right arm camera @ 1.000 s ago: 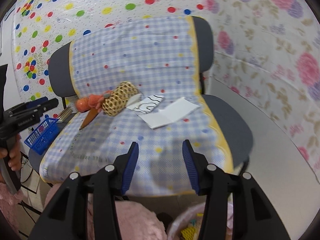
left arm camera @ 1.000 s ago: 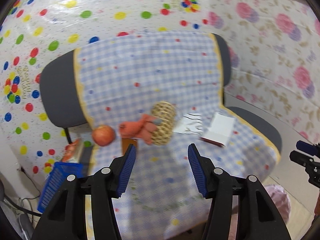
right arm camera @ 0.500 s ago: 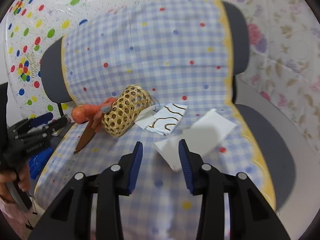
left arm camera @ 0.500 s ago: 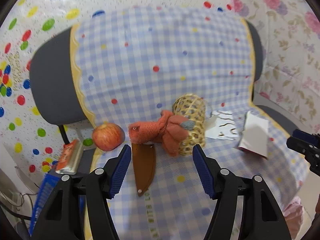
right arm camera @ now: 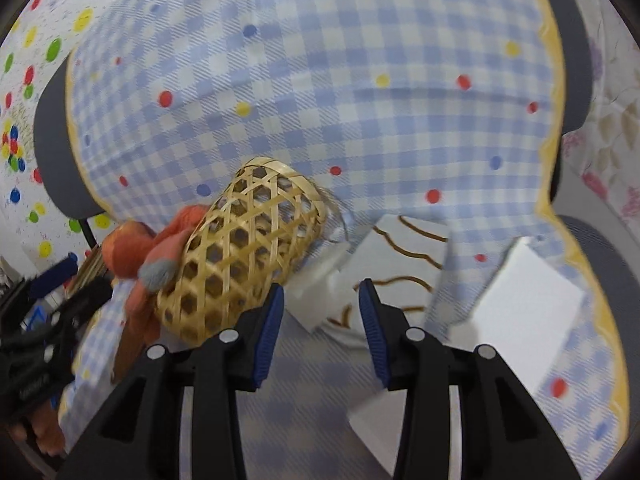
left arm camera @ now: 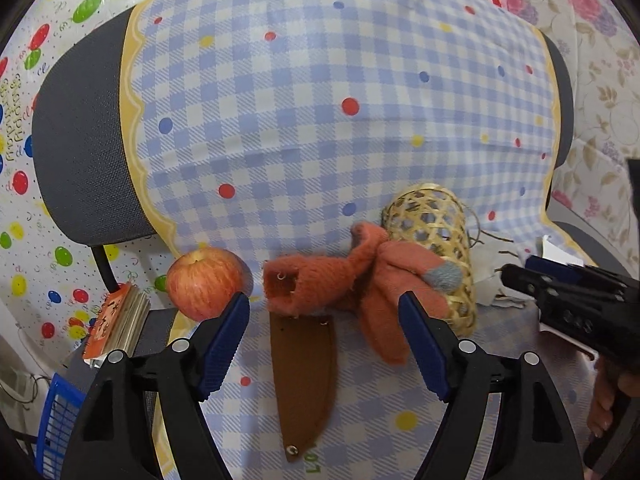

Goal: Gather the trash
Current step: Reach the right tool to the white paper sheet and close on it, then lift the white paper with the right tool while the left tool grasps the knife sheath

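On the chair's checked cloth [left arm camera: 360, 152] lie an orange fuzzy glove [left arm camera: 352, 280], a brown sheath [left arm camera: 302, 376], a woven bamboo basket [left arm camera: 434, 256] on its side and an apple [left arm camera: 204, 284]. My left gripper [left arm camera: 324, 316] is open, its fingers either side of the glove and the sheath top. My right gripper [right arm camera: 320, 312] is open just above a white paper with brown squiggles [right arm camera: 384, 280], beside the basket [right arm camera: 244, 256]. A folded white paper [right arm camera: 524, 308] lies to its right.
An orange-covered booklet [left arm camera: 116, 320] and a blue plastic basket [left arm camera: 56, 420] sit left of the seat. The other gripper [left arm camera: 572, 308] shows at the right of the left wrist view. Dotted and flowered sheets cover the walls behind.
Both grippers have moved in close to the seat. The left now frames the glove and sheath; the right has dropped onto the squiggle paper by the basket.
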The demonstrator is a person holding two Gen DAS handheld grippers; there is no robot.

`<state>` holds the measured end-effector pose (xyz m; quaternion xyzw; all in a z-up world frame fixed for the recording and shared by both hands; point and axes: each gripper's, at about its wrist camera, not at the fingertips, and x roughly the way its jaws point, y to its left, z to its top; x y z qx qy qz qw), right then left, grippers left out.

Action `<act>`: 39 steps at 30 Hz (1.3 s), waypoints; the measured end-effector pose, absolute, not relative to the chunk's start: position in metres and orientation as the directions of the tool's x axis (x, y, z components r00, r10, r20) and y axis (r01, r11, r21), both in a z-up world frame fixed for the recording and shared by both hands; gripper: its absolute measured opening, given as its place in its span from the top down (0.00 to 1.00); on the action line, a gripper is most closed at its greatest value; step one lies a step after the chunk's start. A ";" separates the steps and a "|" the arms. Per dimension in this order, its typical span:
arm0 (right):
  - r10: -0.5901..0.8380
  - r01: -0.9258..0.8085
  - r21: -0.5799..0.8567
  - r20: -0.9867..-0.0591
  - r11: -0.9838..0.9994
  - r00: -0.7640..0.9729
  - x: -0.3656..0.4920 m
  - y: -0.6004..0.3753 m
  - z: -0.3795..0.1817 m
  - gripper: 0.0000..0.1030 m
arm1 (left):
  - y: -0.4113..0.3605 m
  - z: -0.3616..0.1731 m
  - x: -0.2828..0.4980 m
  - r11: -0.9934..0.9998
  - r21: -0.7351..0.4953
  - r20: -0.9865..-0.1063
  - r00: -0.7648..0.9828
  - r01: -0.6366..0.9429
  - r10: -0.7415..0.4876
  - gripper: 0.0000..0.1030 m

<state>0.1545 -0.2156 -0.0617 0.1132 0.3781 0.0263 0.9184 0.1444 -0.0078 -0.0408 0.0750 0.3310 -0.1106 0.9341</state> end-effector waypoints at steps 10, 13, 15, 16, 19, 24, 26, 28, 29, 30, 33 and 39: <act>0.231 0.061 0.358 -0.714 0.932 0.661 0.185 -0.218 -0.074 0.94 | -0.008 -0.040 0.139 0.959 0.073 -0.640 0.751 0.273 -0.165 0.25; 0.215 0.027 0.328 -0.676 0.944 0.705 0.159 -0.221 -0.051 0.98 | -0.014 -0.031 0.127 0.951 0.080 -0.627 0.757 0.298 -0.184 0.25; 0.207 0.010 0.314 -0.649 0.950 0.732 0.142 -0.226 -0.035 0.99 | -0.020 -0.024 0.116 0.945 0.081 -0.618 0.760 0.317 -0.202 0.25; 0.192 0.006 0.297 -0.632 0.955 0.751 0.128 -0.233 -0.024 0.98 | -0.024 -0.022 0.112 0.942 0.082 -0.615 0.760 0.324 -0.208 0.25; 0.073 0.059 0.194 -0.611 0.979 0.788 0.100 -0.256 -0.007 0.98 | -0.033 -0.017 0.103 0.936 0.073 -0.615 0.754 0.344 -0.229 0.25; -0.095 0.211 0.100 -0.655 0.972 0.750 0.088 -0.323 -0.026 0.99 | -0.048 -0.023 0.096 0.932 0.057 -0.626 0.740 0.357 -0.245 0.25; -0.119 0.241 0.093 -0.667 0.966 0.735 0.087 -0.345 -0.036 0.98 | -0.057 -0.028 0.099 0.930 0.037 -0.631 0.730 0.366 -0.262 0.25; -0.136 0.258 0.085 -0.670 0.963 0.729 0.091 -0.360 -0.047 0.98 | -0.065 -0.032 0.101 0.926 0.027 -0.634 0.723 0.376 -0.276 0.25; -0.148 0.263 0.072 -0.670 0.962 0.727 0.095 -0.360 -0.050 0.98 | -0.071 -0.034 0.104 0.925 0.026 -0.636 0.720 0.379 -0.278 0.25; -0.166 0.269 0.054 -0.667 0.961 0.726 0.099 -0.364 -0.053 0.98 | -0.075 -0.035 0.106 0.925 0.024 -0.636 0.720 0.378 -0.278 0.25; -0.212 0.306 0.022 -0.672 0.952 0.709 0.117 -0.380 -0.063 0.98 | -0.083 -0.038 0.115 0.927 0.011 -0.639 0.716 0.376 -0.283 0.25; -0.060 0.259 0.174 -0.712 0.950 0.700 0.147 -0.392 -0.072 0.99 | -0.085 -0.042 0.119 0.924 0.027 -0.641 0.716 0.381 -0.277 0.25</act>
